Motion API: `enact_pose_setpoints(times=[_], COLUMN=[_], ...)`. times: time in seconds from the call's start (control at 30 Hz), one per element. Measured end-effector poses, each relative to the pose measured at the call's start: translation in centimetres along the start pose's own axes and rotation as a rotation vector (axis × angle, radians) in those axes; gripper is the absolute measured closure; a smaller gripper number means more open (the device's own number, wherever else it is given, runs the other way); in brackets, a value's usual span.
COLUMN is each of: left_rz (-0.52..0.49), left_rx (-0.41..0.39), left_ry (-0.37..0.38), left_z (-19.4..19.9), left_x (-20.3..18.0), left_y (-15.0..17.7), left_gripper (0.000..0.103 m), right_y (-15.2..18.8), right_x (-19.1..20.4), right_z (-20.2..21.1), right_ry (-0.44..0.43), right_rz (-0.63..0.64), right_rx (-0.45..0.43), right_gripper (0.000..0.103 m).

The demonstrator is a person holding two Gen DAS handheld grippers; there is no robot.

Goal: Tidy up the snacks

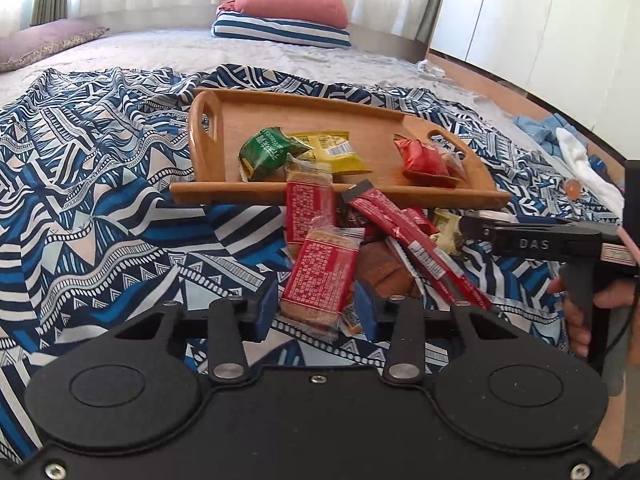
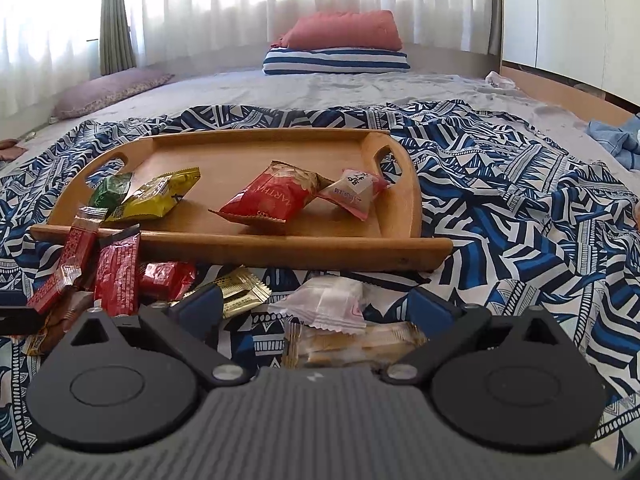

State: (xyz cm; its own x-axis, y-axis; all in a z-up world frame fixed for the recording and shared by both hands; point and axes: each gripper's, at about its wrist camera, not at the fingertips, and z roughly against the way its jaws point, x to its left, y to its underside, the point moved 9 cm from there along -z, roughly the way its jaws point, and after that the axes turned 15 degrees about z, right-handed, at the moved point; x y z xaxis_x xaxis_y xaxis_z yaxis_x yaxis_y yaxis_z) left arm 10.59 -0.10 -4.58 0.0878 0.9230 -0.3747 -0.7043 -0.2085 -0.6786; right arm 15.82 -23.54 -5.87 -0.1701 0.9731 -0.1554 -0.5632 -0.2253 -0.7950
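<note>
A wooden tray (image 1: 320,193) (image 2: 240,242) lies on the patterned cloth. It holds a green packet (image 1: 266,152), a yellow packet (image 1: 332,150), a red bag (image 2: 266,196) and a pink packet (image 2: 354,190). In front of the tray is a pile of snacks with long red stick packets (image 1: 416,248) and brown ones. My left gripper (image 1: 318,314) is shut on a red cracker packet (image 1: 320,276), its blue pads (image 1: 267,314) against both sides. My right gripper (image 2: 316,308) stands open over a white-pink packet (image 2: 332,306) and a clear cracker packet (image 2: 352,346). A gold packet (image 2: 240,294) lies beside its left finger.
The blue-and-white cloth (image 1: 100,200) covers a grey bed. A striped pillow (image 2: 336,60) with a red cushion (image 2: 344,30) lies at the far end, and a purple pillow (image 2: 112,88) at far left. Blue and white clothes (image 1: 560,140) lie at the right edge, near white cupboards.
</note>
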Motion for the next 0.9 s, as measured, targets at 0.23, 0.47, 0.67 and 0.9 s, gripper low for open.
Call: enact_pose_setpoints(times=[0.23,0.47,0.67,0.9], left_rz=[-0.016,-0.004,0.074,0.074], left_rx=[-0.047,-0.052,-0.037,-0.052], left_ry=[-0.038,-0.044,-0.018,-0.032], left_z=[-0.5,-1.4,-2.3,-2.3], left_x=[-0.4,-0.7,-0.2,-0.3], left_y=[-0.5,-0.9,-1.3,-1.3], left_gripper=[0.072,0.067,0.067,0.068], right_y=[0.2,0.6,0.8,1.0], right_x=[0.1,0.1,0.0,0.1], right_z=[-0.3,-0.4,-0.6,-0.5], right_ry=[0.012,0.018,0.016,0.025], right_rz=[0.001,-0.008,-0.026,-0.024], right_rx=[-0.001,-0.006,-0.007,-0.022], right_gripper=[0.0,0.0,0.0,0.0])
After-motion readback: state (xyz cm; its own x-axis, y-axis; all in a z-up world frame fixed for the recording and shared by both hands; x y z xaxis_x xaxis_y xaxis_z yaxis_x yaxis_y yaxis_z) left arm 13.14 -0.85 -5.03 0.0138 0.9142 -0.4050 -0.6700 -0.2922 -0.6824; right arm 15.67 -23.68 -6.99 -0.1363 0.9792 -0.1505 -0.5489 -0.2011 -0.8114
